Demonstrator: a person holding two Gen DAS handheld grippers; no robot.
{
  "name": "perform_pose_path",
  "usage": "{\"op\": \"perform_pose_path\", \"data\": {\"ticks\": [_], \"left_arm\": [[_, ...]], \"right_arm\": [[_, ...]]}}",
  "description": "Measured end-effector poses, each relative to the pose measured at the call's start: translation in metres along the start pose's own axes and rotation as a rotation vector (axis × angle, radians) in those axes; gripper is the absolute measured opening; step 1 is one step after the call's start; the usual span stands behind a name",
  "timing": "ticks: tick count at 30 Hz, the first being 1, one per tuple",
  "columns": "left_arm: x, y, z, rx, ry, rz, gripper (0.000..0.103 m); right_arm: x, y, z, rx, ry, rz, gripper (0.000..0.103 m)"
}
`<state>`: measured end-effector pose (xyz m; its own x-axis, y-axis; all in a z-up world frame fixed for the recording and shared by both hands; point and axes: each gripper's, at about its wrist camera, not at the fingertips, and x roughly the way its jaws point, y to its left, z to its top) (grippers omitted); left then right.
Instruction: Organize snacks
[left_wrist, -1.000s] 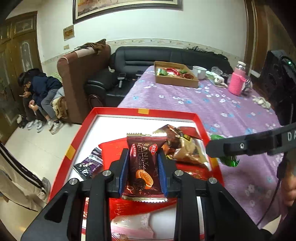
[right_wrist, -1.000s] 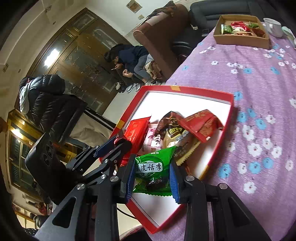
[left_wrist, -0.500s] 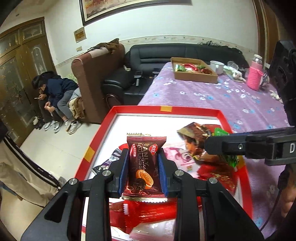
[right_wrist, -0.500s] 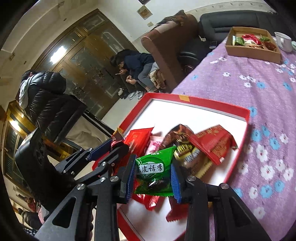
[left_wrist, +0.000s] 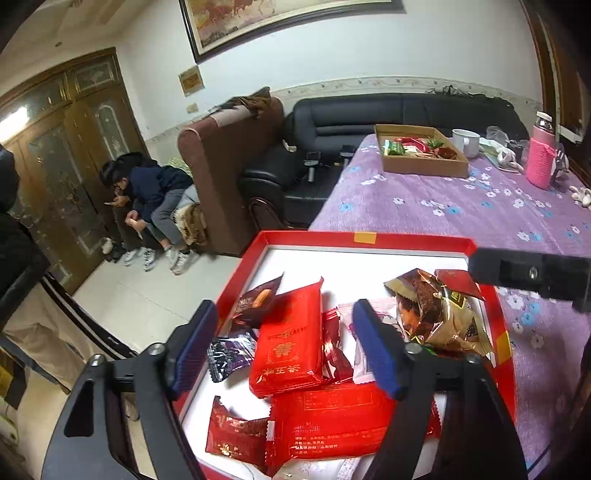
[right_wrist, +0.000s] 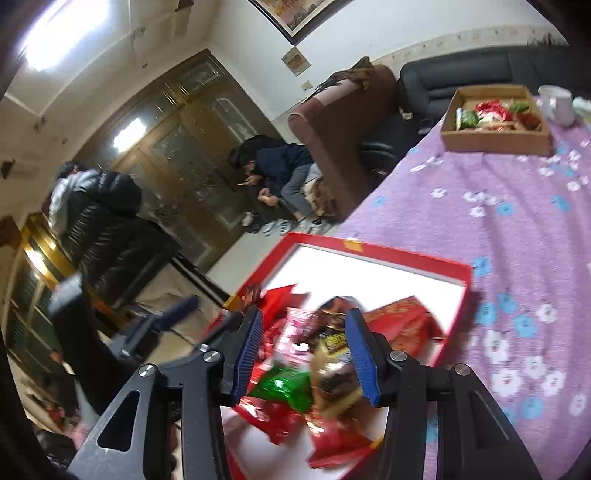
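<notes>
Over the red tray (left_wrist: 413, 244) at the table's near edge, I see my left gripper (left_wrist: 284, 347) with jaws spread wide, holding nothing, above a red packet (left_wrist: 290, 341). My right gripper (right_wrist: 304, 352) also gapes empty; the green snack (right_wrist: 286, 387) lies in the tray's pile, blurred.

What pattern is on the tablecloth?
Purple tablecloth with small white and blue flowers; clearest in the left wrist view.

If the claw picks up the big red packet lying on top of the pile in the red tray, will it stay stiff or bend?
The big red packet looks flat and full, so it probably holds its shape. Its glossy film may slip between the pads. It rests on other wrappers in the red tray, so lifting may shift them.
</notes>
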<state>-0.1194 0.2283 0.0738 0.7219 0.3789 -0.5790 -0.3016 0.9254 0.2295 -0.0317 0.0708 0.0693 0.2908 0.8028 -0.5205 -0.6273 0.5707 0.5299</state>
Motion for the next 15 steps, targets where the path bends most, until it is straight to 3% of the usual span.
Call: {"op": "perform_pose_path", "data": {"ticks": [7,15], "left_arm": [[-0.018,0.005,-0.001,-0.053,-0.004,0.03,0.084],[-0.053,0.006,-0.012,-0.068,-0.042,0.05,0.084]], "right_arm": [[-0.022,0.02,-0.017,-0.097,-0.045,-0.08,0.053],[-0.048,0.046,-0.046,-0.175,-0.063,-0.103,0.056]]}}
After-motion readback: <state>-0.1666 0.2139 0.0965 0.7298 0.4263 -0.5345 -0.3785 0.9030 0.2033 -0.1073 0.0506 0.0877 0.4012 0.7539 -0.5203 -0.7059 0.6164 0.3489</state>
